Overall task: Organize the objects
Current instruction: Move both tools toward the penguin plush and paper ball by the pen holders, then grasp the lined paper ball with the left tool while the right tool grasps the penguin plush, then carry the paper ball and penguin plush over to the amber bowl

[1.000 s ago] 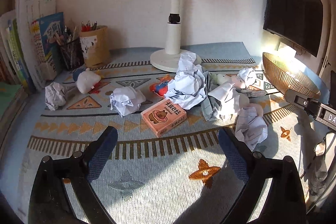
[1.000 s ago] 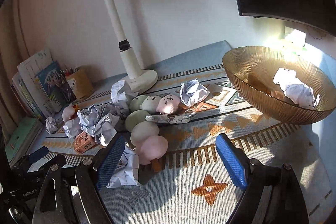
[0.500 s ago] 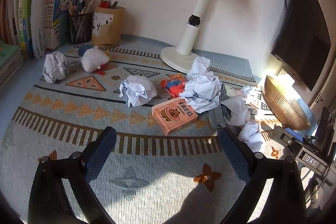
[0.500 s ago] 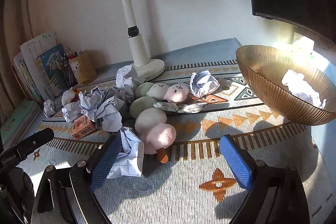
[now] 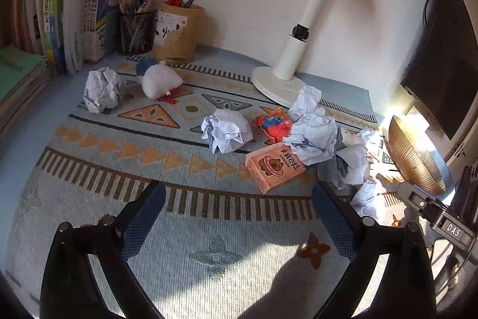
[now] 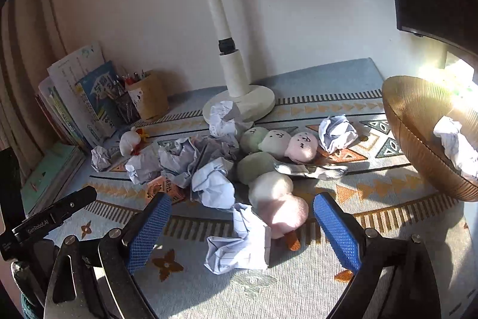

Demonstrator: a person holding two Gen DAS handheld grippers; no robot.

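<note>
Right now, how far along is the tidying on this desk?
Barely begun. One paper ball already lies in the bowl. Both the left gripper and right gripper are open and empty. Many crumpled papers, soft toys and a pink box remain scattered.

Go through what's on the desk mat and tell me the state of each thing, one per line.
left gripper: jaws open, empty
right gripper: jaws open, a flattened paper sheet lies between them
bowl: upright, holds one paper ball
desk lamp: upright
orange box: lying flat
pen cups: upright, full
</note>
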